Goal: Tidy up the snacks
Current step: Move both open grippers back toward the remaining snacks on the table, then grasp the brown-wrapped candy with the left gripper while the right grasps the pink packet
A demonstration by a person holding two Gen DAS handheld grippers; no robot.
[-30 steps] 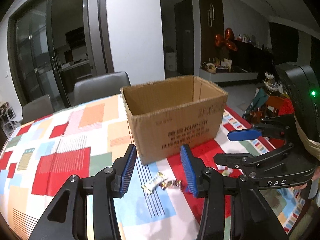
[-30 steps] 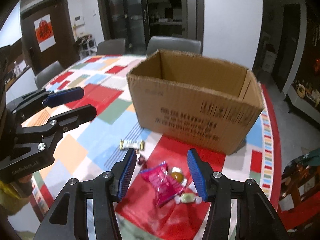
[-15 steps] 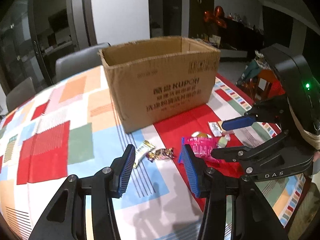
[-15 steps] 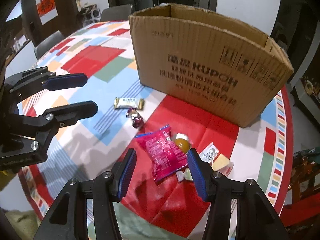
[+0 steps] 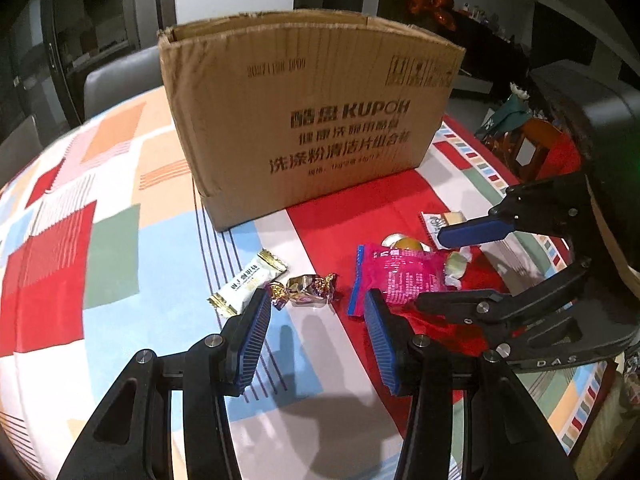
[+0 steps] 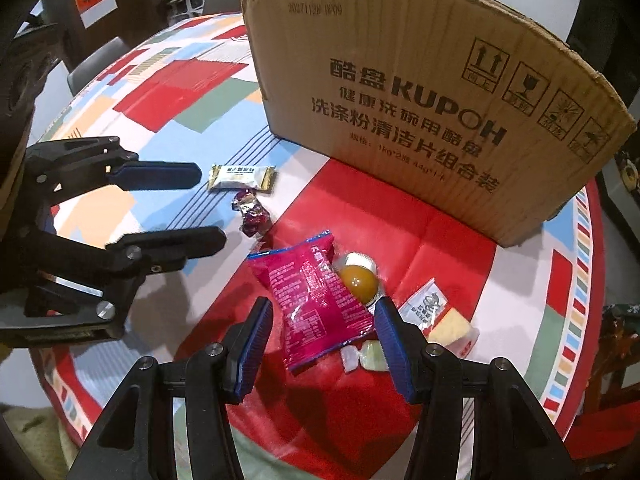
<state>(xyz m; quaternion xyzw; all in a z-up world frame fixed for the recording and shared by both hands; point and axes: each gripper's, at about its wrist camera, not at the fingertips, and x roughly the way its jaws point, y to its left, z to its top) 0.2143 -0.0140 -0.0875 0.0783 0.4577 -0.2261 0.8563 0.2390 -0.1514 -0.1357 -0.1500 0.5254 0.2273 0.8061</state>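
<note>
Both grippers have dropped toward the table and closed in on the loose snacks since a second ago, so the cardboard box [image 5: 308,128] now fills far more of each view. From the left wrist camera, the left gripper [image 5: 316,324] hangs just above the tablecloth [image 5: 72,264] with its jaws spread wide and nothing between them; the purple-foil candy [image 5: 306,290] lies just ahead of the gap, and the white-and-gold bar [image 5: 248,282] is just beside the left pad. To the right, the pink packet [image 5: 396,276] lies partly under the right gripper [image 5: 460,264], whose jaws also stand apart. From the right wrist camera, the right gripper [image 6: 324,334] straddles the lower end of the pink packet [image 6: 316,300], empty-handed, pads on either side but not clearly touching it. The orange jelly cup [image 6: 358,278] touches the packet's edge, the pale wrapped candy [image 6: 370,360] sits near the right pad, and the white sachet with the yellow piece [image 6: 438,316] lies just beyond it. The left gripper [image 6: 208,208] shows at the left, jaws apart, near the bar [image 6: 242,176] and the foil candy [image 6: 252,216]. All visible snacks lie on the table in front of the box, whose inside is hidden, so the task looks barely begun: every piece remains to be picked up and put away.
</note>
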